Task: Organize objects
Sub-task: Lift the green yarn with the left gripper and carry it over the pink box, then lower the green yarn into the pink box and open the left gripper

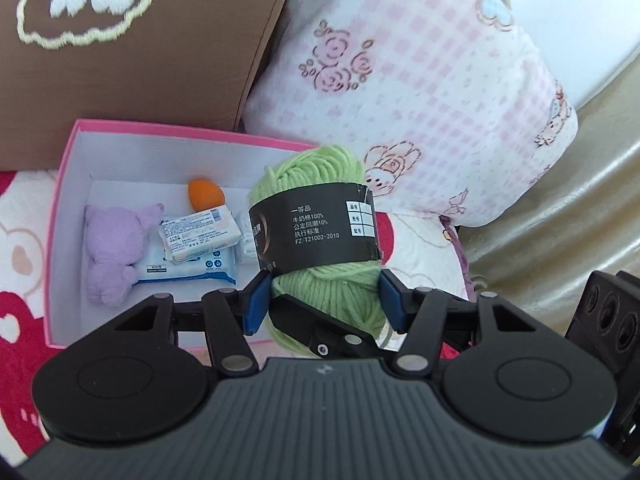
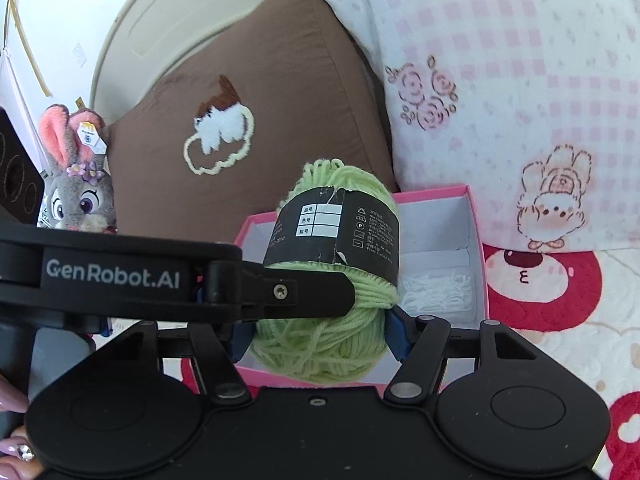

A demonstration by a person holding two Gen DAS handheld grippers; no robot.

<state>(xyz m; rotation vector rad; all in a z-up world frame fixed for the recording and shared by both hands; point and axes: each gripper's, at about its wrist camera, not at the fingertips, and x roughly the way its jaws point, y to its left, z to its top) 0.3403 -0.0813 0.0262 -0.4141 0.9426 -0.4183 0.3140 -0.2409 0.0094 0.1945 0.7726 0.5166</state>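
Observation:
A green yarn skein (image 1: 320,184) with a black paper band hangs over the right end of an open pink box (image 1: 180,130). My left gripper (image 1: 325,300) is shut on its lower half, blue pads (image 1: 256,300) pressing both sides. My right gripper (image 2: 320,336) is shut on the same green yarn skein (image 2: 320,344) from another side. One of its black fingers (image 1: 320,328) crosses under the yarn in the left wrist view. The left gripper's arm (image 2: 280,288) crosses the right wrist view. In the box lie a purple plush (image 1: 114,252), wipes packs (image 1: 200,240), an orange sponge (image 1: 206,194) and white thread (image 2: 436,288).
A brown cushion (image 1: 140,60) and a pink checked pillow (image 1: 420,92) lean right behind the pink box (image 2: 432,192). A grey rabbit plush (image 2: 76,184) sits at the left. The box rests on a red and white blanket (image 2: 560,300). A hand (image 2: 12,400) shows at the lower left.

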